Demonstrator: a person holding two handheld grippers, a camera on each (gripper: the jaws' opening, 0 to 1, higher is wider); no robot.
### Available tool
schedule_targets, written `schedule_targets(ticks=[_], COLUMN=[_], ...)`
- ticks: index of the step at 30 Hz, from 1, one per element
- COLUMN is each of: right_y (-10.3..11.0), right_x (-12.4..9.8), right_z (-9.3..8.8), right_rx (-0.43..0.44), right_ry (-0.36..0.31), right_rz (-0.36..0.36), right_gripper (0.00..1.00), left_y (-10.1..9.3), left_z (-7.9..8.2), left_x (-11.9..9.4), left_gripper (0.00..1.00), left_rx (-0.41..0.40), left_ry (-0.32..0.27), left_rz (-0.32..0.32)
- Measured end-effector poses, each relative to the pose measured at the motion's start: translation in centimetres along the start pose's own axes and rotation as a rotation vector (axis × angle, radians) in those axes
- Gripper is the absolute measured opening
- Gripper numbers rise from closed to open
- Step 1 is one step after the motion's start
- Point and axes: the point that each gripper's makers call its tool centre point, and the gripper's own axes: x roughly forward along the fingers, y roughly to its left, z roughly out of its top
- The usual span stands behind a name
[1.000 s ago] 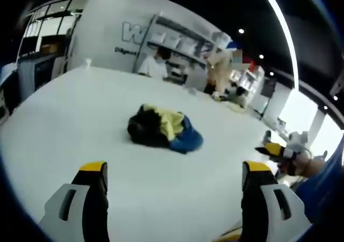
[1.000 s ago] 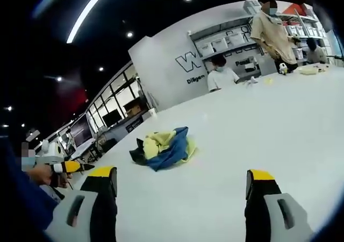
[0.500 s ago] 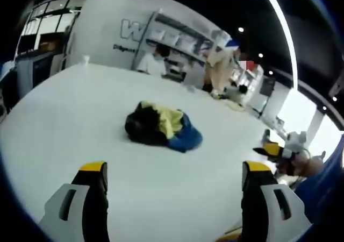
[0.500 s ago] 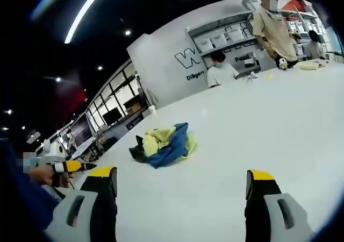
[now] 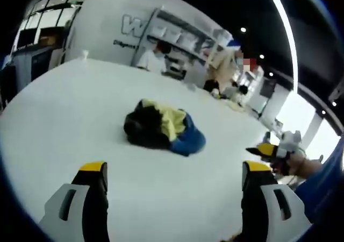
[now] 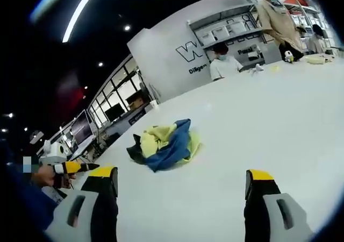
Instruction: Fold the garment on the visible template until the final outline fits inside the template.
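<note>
Lying crumpled in the middle of a wide white table (image 5: 64,123) is the garment (image 5: 164,129), a loose heap of yellow, blue and black cloth. No part of it is spread flat or folded, so by my judgement the folding has not begun. No template outline can be made out on the table around it.

Both grippers hang above the near edge of the table, well apart from the garment and pointed toward it, likely held ready to reach in. The left gripper (image 5: 174,172) has its jaws spread wide with nothing between them. The right gripper (image 6: 180,177) is the same, jaws wide and empty. In the left gripper view, the right gripper also shows at the right edge, in the person's hand (image 5: 301,166).

At the far side of the table, people (image 6: 226,64) sit and stand. Behind them a wall carries shelves (image 6: 226,35) holding pale boxes; what the boxes contain cannot be told.
</note>
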Motion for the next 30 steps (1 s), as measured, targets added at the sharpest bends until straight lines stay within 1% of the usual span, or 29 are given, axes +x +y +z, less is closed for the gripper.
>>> schedule_targets(ticks=[2,3,5,6,8,9,10,12,13,14,16,18,20,22,24,27,29,30], right_y=[0.6,0.6,0.5,0.7,0.1,0.0,0.6,0.4,0.3,0.2,-0.1,-0.5,-1.6,-1.1,-1.9,-2.5,-2.7,-3.0], right_x=[1.1,1.7,3.2,4.1,5.9,6.5,7.1,8.9,9.9,10.8,11.8,13.2,14.3,15.3,16.5,17.9,18.5,19.2], right_z=[0.3,0.6,1.2,1.3,1.8,1.9,2.1,2.7,2.9,2.9,2.8,3.2,3.5,3.7,4.4,5.3,5.7,6.0], right_rx=[0.067,0.093,0.058,0.025,-0.010,-0.032,-0.053,-0.080,-0.089,-0.112,-0.149,-0.198,-0.213,-0.217,-0.223,-0.242,-0.245,-0.242], right_ry=[-0.005,-0.009,-0.003,0.028,0.067,0.083,0.083,0.101,0.117,0.146,0.195,0.217,0.257,0.250,0.267,0.274,0.277,0.286], right_rz=[0.047,0.052,0.064,0.077,0.081,0.089,0.103,0.123,0.126,0.133,0.125,0.128,0.106,0.112,0.107,0.097,0.092,0.080], right_gripper=[0.91,0.88,0.82,0.81,0.81,0.81,0.80,0.77,0.76,0.75,0.73,0.71,0.70,0.69,0.66,0.59,0.53,0.49], left_y=[-0.1,-0.1,-0.1,-0.1,0.0,0.1,0.1,0.5,0.6,0.7,0.7,0.8,1.0,1.2,1.3,1.7,1.7,1.6], left_z=[-0.1,-0.2,-0.4,-0.5,-0.7,-0.7,-0.8,-1.2,-1.3,-1.4,-1.6,-1.9,-2.2,-2.3,-2.4,-2.5,-2.5,-2.5], left_x=[0.2,0.2,0.3,0.4,0.3,0.2,0.2,0.1,-0.1,-0.1,-0.5,-0.8,-1.1,-1.3,-1.5,-1.7,-1.7,-1.7], left_gripper=[0.99,0.99,0.99,0.99,0.99,0.99,0.99,0.99,0.99,0.99,0.99,0.99,0.99,0.99,0.99,0.99,0.99,0.99], left_rx=[-0.009,-0.011,-0.015,-0.015,-0.020,-0.024,-0.029,-0.043,-0.049,-0.051,-0.060,-0.071,-0.079,-0.085,-0.093,-0.100,-0.103,-0.105], left_ry=[0.001,0.001,0.002,0.003,0.002,0.000,-0.003,-0.006,-0.006,-0.007,-0.009,-0.008,-0.011,-0.012,-0.015,-0.017,-0.019,-0.020], left_rz=[-0.011,-0.012,-0.012,-0.012,-0.009,-0.005,-0.002,0.007,0.012,0.014,0.024,0.035,0.045,0.050,0.060,0.071,0.074,0.076])
